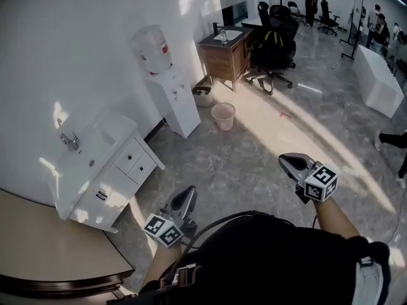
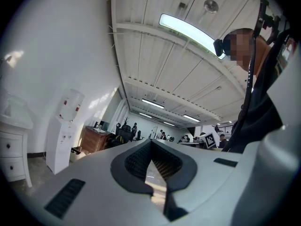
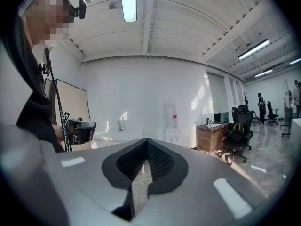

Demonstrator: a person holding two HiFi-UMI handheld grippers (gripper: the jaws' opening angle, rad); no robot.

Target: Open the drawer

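Observation:
A white vanity cabinet (image 1: 95, 170) with a sink and faucet stands against the left wall. It has two shut knob drawers (image 1: 135, 162) and a lower front with a dark handle (image 1: 102, 196). My left gripper (image 1: 189, 192) is shut and holds nothing, a good step right of the cabinet. My right gripper (image 1: 286, 160) is farther right over the floor, also shut and holding nothing. In the left gripper view the jaws (image 2: 151, 147) meet, with the drawers (image 2: 10, 154) at the far left. In the right gripper view the jaws (image 3: 146, 147) meet below the distant sink (image 3: 120, 132).
A water dispenser (image 1: 170, 91) stands right of the vanity, then a waste bin (image 1: 222, 115), a wooden desk (image 1: 224, 51) and black office chairs (image 1: 275, 43). A curved wooden tabletop (image 1: 51, 253) is at the lower left. People stand far back.

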